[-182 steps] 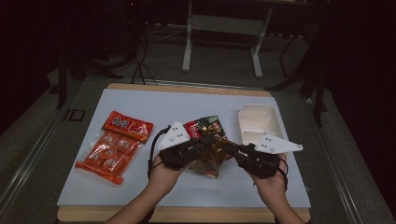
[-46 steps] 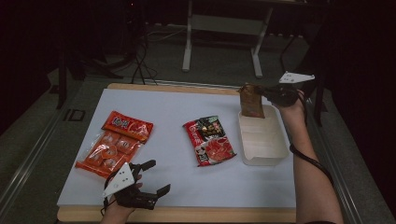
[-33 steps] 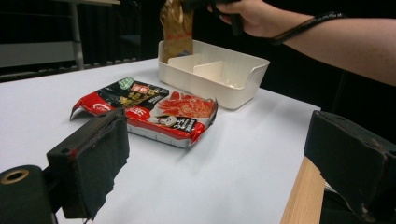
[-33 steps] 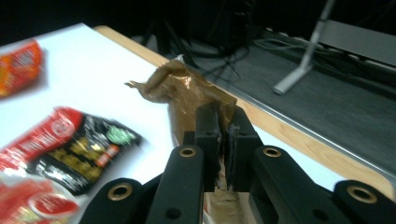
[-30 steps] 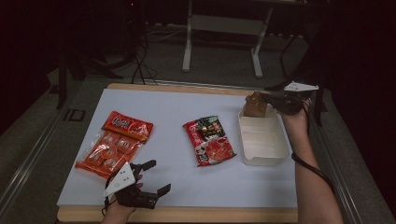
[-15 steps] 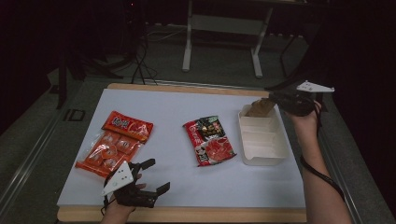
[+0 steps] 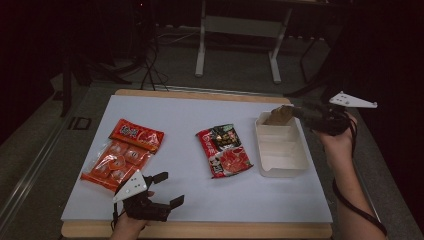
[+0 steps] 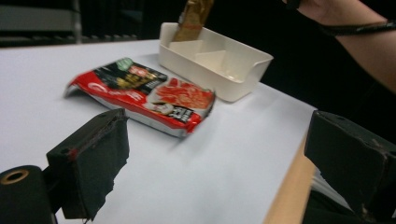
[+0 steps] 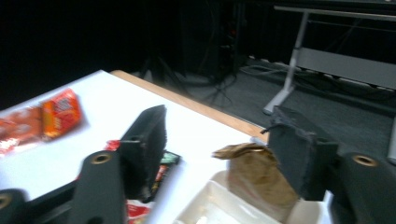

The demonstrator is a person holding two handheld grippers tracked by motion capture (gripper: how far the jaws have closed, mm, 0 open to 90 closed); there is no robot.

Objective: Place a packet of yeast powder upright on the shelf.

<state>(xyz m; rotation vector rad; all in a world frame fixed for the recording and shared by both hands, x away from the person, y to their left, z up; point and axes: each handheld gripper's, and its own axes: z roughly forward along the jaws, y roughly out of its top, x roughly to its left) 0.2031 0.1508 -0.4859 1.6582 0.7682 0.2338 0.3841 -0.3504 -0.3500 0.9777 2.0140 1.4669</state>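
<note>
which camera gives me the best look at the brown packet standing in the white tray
The right gripper view: the brown packet stands close and large, in the end of the white tray. The high view shows it small and dim; the left gripper view cuts off its top.

Brown packet [image 7: 279,116], cream tray [image 7: 282,159], red-and-black packet [image 7: 224,150], orange packets [image 7: 121,154], white tabletop [image 7: 175,110]

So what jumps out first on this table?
Probably the red snack packets: one at the centre of the white mat, two orange-red ones to its left. Then the brown pouch standing at the far end of the cream tray, with the right gripper open beside it.
</note>
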